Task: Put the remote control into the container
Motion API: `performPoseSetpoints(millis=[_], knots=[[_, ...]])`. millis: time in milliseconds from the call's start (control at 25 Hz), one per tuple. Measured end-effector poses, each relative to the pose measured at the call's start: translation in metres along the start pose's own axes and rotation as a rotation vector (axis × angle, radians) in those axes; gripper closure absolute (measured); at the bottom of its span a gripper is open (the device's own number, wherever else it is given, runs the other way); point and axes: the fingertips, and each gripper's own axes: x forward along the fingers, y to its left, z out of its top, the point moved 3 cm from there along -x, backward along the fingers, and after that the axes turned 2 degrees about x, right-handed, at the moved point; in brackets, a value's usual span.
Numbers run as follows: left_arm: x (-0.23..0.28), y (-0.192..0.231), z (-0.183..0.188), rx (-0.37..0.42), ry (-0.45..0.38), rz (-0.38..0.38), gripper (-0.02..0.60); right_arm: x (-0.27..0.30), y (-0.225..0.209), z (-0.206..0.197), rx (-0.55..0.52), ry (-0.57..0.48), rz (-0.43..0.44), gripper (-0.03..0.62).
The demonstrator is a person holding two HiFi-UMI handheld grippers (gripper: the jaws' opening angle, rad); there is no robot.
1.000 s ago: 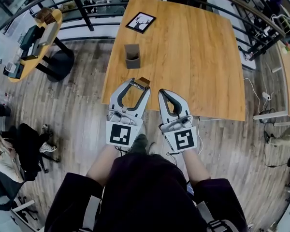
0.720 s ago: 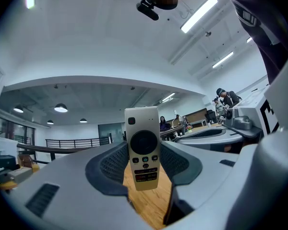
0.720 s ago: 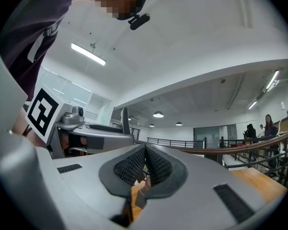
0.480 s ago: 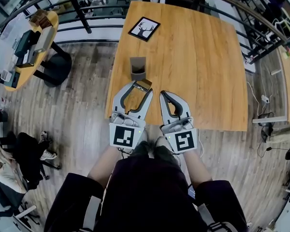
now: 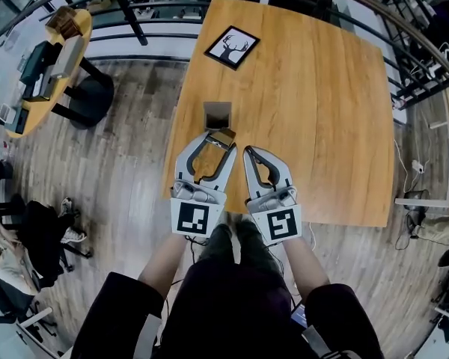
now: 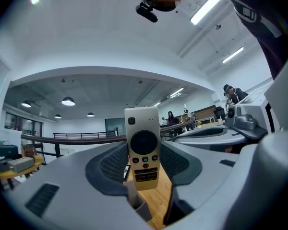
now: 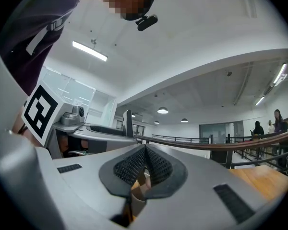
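1. Remote (image 6: 143, 152) stands clamped upright in the left gripper (image 5: 219, 140), just beside the container (image 5: 217, 115), at its 6 o'clock.
2. Right gripper (image 5: 248, 153): closed, empty.
3. Picture (image 5: 232, 47) lies at the container's 12, well apart.

Likely an open office: equipment-laden desk (image 5: 86, 32), mezzanine railing (image 6: 72, 137), ceiling strip lights (image 6: 209, 6).

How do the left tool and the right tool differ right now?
The left tool grips the remote control upright, jaws apart; the right tool is shut and empty. The left tool reaches nearer the container than the right tool. Both are held at the table's near edge.
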Motion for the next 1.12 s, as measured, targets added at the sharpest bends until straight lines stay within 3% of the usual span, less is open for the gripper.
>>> performPoseSetpoints(millis=[280, 400, 560, 640, 760, 1120], knots=[[0.030, 0.010, -0.050, -0.007, 0.057, 0.018, 0.373, 0.031, -0.026, -0.052, 0.035, 0.030, -0.002, 0.576], [0.042, 0.018, -0.071, -0.092, 0.050, 0.059, 0.373, 0.044, -0.029, -0.070, 0.046, 0.038, 0.002, 0.576], [0.055, 0.026, -0.088, -0.028, 0.086, 0.037, 0.373, 0.055, -0.033, -0.085, 0.055, 0.058, 0.002, 0.576], [0.059, 0.030, -0.094, -0.061, 0.088, 0.055, 0.373, 0.059, -0.034, -0.089, 0.061, 0.067, 0.001, 0.576], [0.065, 0.033, -0.106, -0.196, 0.080, 0.123, 0.373, 0.064, -0.036, -0.095, 0.068, 0.072, -0.004, 0.576], [0.088, 0.030, -0.145, -0.210, 0.154, 0.151, 0.373, 0.065, -0.046, -0.105, 0.075, 0.091, -0.014, 0.576]])
